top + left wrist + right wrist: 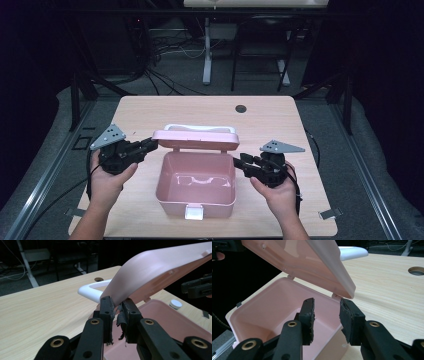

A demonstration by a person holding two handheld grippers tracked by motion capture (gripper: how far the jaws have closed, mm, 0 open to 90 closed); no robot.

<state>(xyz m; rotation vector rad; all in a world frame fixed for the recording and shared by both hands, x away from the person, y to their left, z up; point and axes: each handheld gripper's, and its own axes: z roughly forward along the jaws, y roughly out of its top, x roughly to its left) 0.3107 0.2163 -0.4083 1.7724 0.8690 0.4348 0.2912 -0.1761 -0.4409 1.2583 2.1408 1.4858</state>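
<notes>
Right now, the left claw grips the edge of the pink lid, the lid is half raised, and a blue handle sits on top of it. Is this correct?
Not quite. The handle is white, not blue, as the left gripper view shows. The rest holds: the left claw grips the edge of the pink lid, and the lid is half raised over the box.

lid (160, 267) cropped (right edge) — handle (91, 291) half-hidden

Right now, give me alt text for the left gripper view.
The left gripper pinches the edge of a pink lid, holding it tilted up over the open pink box. A white handle lies behind on the wooden table.
</notes>
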